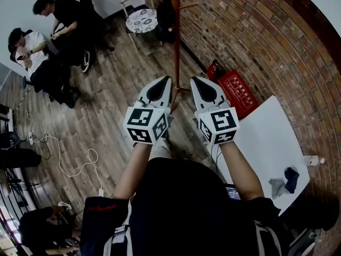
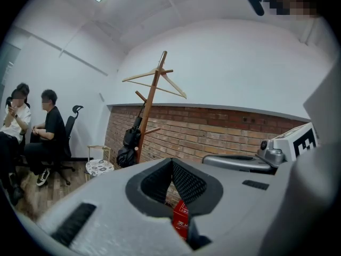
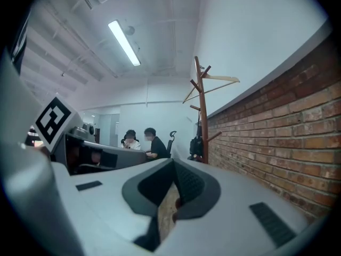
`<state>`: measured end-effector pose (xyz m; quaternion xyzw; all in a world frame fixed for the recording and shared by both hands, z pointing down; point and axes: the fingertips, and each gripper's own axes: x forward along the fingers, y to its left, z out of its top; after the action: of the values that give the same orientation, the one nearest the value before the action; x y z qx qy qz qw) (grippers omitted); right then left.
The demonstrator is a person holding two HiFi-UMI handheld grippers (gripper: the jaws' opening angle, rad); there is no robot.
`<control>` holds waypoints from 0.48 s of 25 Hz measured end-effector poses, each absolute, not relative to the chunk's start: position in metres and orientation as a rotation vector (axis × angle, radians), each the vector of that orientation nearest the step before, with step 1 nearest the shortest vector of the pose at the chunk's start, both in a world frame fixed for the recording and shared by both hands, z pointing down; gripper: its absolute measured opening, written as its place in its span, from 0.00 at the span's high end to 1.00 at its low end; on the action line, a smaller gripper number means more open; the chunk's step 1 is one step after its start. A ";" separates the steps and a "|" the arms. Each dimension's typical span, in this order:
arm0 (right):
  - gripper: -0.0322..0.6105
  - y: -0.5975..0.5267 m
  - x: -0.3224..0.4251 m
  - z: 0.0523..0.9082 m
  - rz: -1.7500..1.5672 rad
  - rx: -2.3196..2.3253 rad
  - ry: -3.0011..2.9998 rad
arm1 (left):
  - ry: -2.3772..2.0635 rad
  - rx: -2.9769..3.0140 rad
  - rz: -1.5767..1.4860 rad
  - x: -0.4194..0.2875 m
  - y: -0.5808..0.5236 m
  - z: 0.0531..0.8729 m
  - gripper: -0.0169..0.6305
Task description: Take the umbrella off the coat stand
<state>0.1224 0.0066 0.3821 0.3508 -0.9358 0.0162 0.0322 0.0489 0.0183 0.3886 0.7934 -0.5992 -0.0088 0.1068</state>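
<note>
Wooden coat stand [image 1: 176, 36], rough brick wall [image 1: 256, 25], wood-plank floor [image 1: 112, 116].

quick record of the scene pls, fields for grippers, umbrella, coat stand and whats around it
left gripper: shut, empty
right gripper: shut, empty, beside the left one
coat stand: wooden, upright by the brick wall, ahead of both grippers
umbrella: black, hanging on the stand, untouched
hanger: wooden, at the stand's top
stool: patterned seat, beyond the stand
red box: on the floor by the wall
people: two seated, far left
</note>
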 end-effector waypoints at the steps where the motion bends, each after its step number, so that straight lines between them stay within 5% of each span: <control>1: 0.91 -0.001 0.120 0.382 0.056 1.092 -2.880 | -1.751 2.340 -0.032 0.047 0.012 0.389 0.95; 12: 0.91 -0.083 0.076 0.378 0.091 1.179 -2.843 | -1.694 2.367 -0.046 -0.004 -0.075 0.381 0.95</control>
<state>0.0757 -0.0826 0.3776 0.3826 -0.9229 0.0297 0.0314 -0.0037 -0.0749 0.3812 0.8077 -0.5780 -0.0156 0.1151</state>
